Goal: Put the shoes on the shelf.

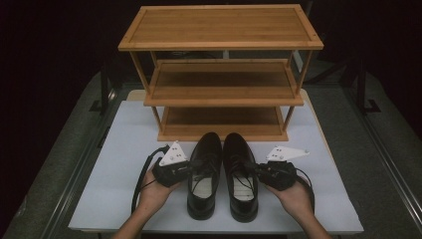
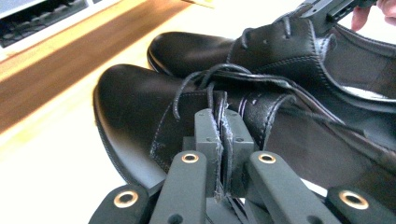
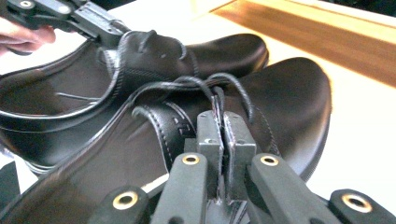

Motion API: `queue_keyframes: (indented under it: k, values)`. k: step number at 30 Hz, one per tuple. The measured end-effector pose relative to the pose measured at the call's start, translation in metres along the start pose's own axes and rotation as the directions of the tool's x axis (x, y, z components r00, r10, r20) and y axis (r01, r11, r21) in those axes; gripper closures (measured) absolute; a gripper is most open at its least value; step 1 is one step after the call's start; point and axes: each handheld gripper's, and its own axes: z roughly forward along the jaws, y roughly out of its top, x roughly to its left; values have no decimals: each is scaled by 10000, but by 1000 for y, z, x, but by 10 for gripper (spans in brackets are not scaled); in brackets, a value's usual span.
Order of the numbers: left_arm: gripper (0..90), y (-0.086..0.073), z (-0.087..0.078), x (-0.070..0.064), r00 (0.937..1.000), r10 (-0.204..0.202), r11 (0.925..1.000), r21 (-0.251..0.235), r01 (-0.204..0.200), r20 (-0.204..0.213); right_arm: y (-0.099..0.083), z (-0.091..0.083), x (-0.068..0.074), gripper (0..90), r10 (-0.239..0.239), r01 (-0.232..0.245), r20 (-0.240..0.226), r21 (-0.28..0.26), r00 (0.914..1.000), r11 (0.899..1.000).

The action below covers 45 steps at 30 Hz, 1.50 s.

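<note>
High view: we've got a pair of black lace-up dress shoes side by side on the white table (image 1: 114,164), toes toward a bamboo three-tier shoe rack (image 1: 221,74) standing at the table's far end, all tiers bare. Our left tongs (image 1: 191,169) sit at the outer side of the left shoe (image 1: 204,174), right tongs (image 1: 256,172) at the outer side of the right shoe (image 1: 240,174), each hand cupping its tool from below; both shoes look flat on the table, just in front of the rack's bottom tier, not yet lifted as far as we can tell. Left gripper view: left tongs (image 2: 223,135) are pinched nearly closed on the left shoe's (image 2: 140,107) upper edge by the laces, leather squeezed btw the jaws; the right shoe (image 2: 280,51) lies beyond, w/ the other tool at its far side. Right gripper view: right tongs (image 3: 223,135) likewise clamped tight on the right shoe's (image 3: 280,93) lace flap, left shoe (image 3: 154,56) behind it. So we judge: grasp on both shoes done; lifting and setting them on a rack tier is all still to do.
</note>
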Motion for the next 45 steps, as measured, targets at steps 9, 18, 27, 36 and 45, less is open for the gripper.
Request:
queue_keyframes:
  k: [9,18,27,36,45]
  values:
    - [875,4,-13,10,9989,-303,9990,-328,291,-359,5,-8,-8,871,219,-215,159,-219,9996,9995]
    - [874,19,-10,29,9970,-442,9979,-504,410,-632,19,-5,-26,871,458,-432,391,-646,9982,9970]
    - [874,34,11,53,9928,-550,9965,-678,480,-1062,37,17,-48,870,552,-499,711,-750,9959,9959]
    - [874,43,44,74,9829,-553,9966,-706,435,-1755,53,46,-71,870,685,-575,1254,-891,9897,9944]
    - [874,48,71,94,9724,-890,9933,-909,708,-2155,65,70,-93,869,875,-697,1753,-1056,9806,9920]
